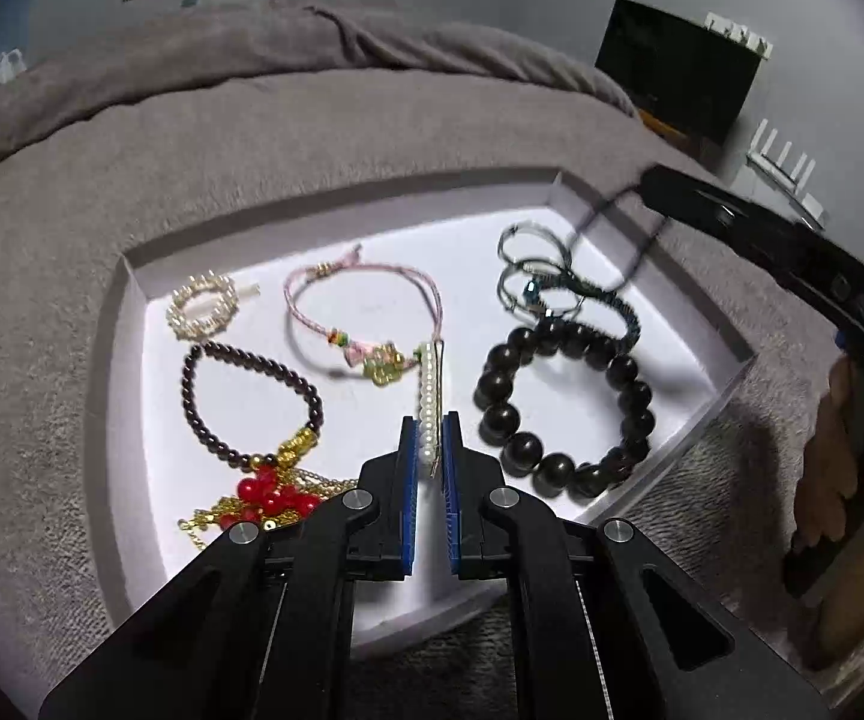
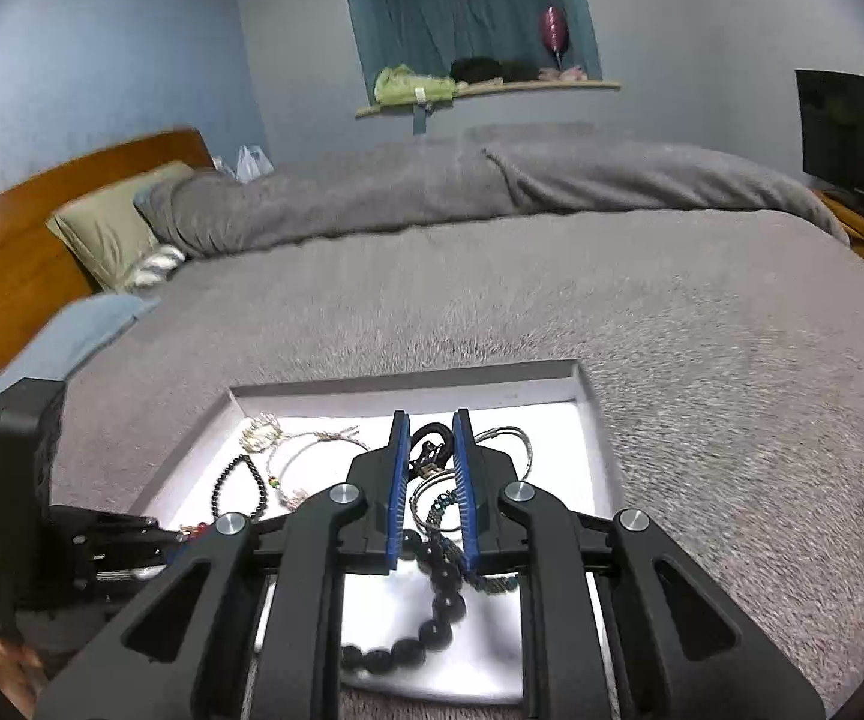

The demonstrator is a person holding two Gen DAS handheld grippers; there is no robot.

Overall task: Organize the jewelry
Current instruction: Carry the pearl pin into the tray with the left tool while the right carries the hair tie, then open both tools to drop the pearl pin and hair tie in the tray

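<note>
A white tray [image 1: 132, 420] lies on the grey bed cover and holds several bracelets. My left gripper [image 1: 430, 420] is shut on a white pearl strand [image 1: 429, 396] that stretches away from its tips. Left of it lie a dark red bead bracelet [image 1: 240, 396], a pearl ring bracelet [image 1: 201, 306] and a pink cord bracelet [image 1: 366, 312]. A big black bead bracelet [image 1: 564, 408] lies to the right. My right gripper [image 2: 432, 420] hangs over the tray [image 2: 588, 420], narrowly open, with a black cord loop [image 2: 432, 435] between its fingers; its grip is unclear.
Red and gold beads [image 1: 264, 498] lie at the tray's near left corner. Thin wire bangles [image 1: 528, 276] lie at the tray's far right. The grey bed cover [image 2: 672, 330] surrounds the tray. A black screen [image 1: 678, 72] stands at the far right. A wooden headboard [image 2: 12, 228] is at the left.
</note>
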